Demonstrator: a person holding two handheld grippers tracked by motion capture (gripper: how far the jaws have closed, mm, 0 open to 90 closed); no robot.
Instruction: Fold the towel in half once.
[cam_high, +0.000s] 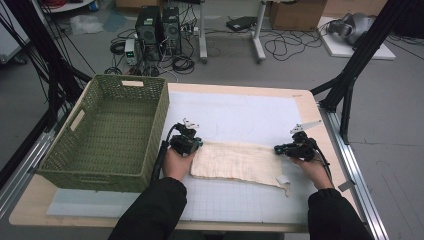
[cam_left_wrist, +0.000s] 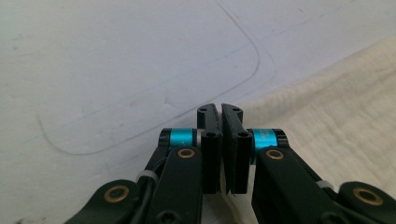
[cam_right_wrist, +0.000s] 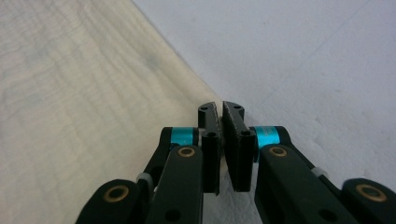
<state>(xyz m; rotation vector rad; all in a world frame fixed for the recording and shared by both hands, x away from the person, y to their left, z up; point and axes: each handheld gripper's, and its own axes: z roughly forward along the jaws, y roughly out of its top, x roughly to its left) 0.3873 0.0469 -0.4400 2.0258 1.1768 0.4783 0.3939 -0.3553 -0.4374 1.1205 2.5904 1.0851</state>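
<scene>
2 grippers hold the cloth (cam_high: 237, 161) beside a green basket (cam_high: 107, 132).

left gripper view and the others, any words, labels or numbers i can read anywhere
None can be read.
The cream cloth has a small white tag at its near right corner, too small to read.
The left hand-held gripper has faint marks beside its blue ring, too blurred to read.

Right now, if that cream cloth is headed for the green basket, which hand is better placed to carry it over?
Probably the left. The left tool sits at the cloth's end nearest the woven basket. The right tool is at the far end, a full cloth length away.
</scene>
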